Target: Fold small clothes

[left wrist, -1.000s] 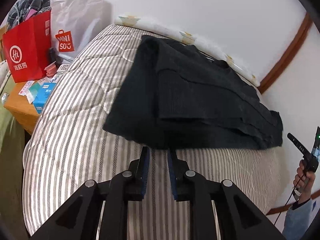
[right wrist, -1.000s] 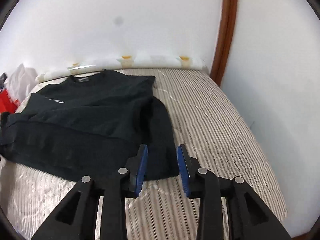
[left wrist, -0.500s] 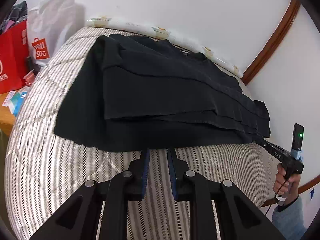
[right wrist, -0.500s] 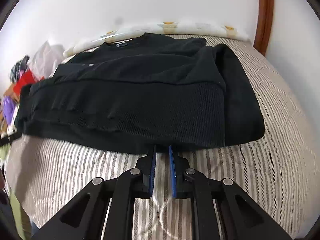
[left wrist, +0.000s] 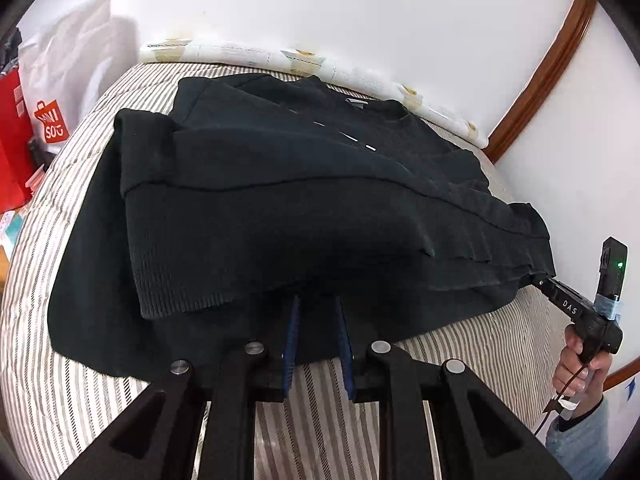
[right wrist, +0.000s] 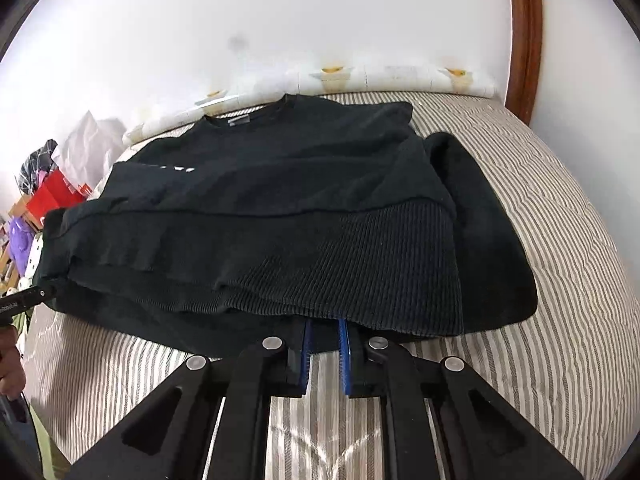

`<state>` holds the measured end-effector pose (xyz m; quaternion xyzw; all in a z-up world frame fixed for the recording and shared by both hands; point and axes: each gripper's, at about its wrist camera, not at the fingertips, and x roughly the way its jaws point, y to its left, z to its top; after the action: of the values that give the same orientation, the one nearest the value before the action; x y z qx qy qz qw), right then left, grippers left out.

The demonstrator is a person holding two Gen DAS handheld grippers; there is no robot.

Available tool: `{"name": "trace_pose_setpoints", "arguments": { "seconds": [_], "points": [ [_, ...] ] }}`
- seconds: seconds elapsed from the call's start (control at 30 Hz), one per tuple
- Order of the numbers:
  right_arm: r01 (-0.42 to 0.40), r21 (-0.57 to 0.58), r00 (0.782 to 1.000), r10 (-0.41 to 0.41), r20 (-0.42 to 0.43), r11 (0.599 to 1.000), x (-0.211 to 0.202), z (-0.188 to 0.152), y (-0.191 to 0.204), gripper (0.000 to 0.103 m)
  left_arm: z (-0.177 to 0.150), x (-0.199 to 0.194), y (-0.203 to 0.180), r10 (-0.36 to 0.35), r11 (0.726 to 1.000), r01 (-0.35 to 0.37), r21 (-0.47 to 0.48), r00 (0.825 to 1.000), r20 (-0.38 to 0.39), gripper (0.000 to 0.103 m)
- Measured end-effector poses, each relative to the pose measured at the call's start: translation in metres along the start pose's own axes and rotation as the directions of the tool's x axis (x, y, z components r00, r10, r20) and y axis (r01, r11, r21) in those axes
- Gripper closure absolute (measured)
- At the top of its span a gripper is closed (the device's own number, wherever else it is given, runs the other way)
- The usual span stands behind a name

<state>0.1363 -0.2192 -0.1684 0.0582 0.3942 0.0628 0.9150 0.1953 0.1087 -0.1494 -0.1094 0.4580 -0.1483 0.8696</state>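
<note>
A black sweater (left wrist: 300,200) lies folded across a striped mattress (left wrist: 60,380), collar at the far side and ribbed hem toward me. My left gripper (left wrist: 317,304) is narrow, its tips tucked under the raised hem near the sweater's left end. I cannot tell whether cloth is pinched there. My right gripper (right wrist: 325,326) is shut on the ribbed hem of the sweater (right wrist: 280,208) near its right end, tips hidden by the rib. The left wrist view shows the right gripper (left wrist: 538,280) meeting the hem's corner, held by a person's hand (left wrist: 580,360).
A red paper bag (left wrist: 12,140) and a white shopping bag (left wrist: 68,72) stand beside the bed on the left. A white wall with wooden trim (left wrist: 540,72) runs behind and to the right. Bare striped mattress (right wrist: 560,240) shows right of the sweater.
The right gripper's jaws closed and it dropped to the hem. The left gripper travelled along the sweater's near edge and pushed in under the hem, jaws unchanged.
</note>
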Motion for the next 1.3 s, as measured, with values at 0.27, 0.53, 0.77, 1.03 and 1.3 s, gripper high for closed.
{"name": "trace_pose_setpoints", "arguments": {
  "seconds": [0.27, 0.53, 0.77, 1.03, 1.3],
  "points": [
    [-0.011, 0.022, 1.000, 0.011, 0.019, 1.000, 0.004, 0.014, -0.005, 0.092, 0.005, -0.010, 0.007, 0.002, 1.000, -0.001, -0.031, 0.999, 0.053, 0.086],
    [-0.044, 0.069, 0.997, 0.039, 0.070, 0.997, 0.012, 0.049, -0.008, 0.092, 0.031, -0.016, 0.015, -0.033, 0.998, 0.040, -0.057, 0.991, 0.131, 0.086],
    [-0.060, 0.105, 0.996, 0.052, 0.074, 0.993, 0.039, 0.085, -0.014, 0.092, 0.065, -0.006, 0.010, -0.008, 0.999, 0.014, -0.033, 0.983, 0.185, 0.086],
    [0.030, 0.119, 0.999, -0.034, 0.033, 0.992, 0.075, 0.127, -0.020, 0.092, 0.117, 0.017, 0.009, 0.017, 1.000, -0.012, -0.024, 0.980, 0.200, 0.086],
    [0.072, 0.095, 0.996, -0.077, 0.053, 0.993, 0.075, 0.145, -0.032, 0.067, 0.137, -0.011, 0.005, -0.062, 0.998, 0.051, 0.045, 0.952, 0.300, 0.047]
  ]
}}
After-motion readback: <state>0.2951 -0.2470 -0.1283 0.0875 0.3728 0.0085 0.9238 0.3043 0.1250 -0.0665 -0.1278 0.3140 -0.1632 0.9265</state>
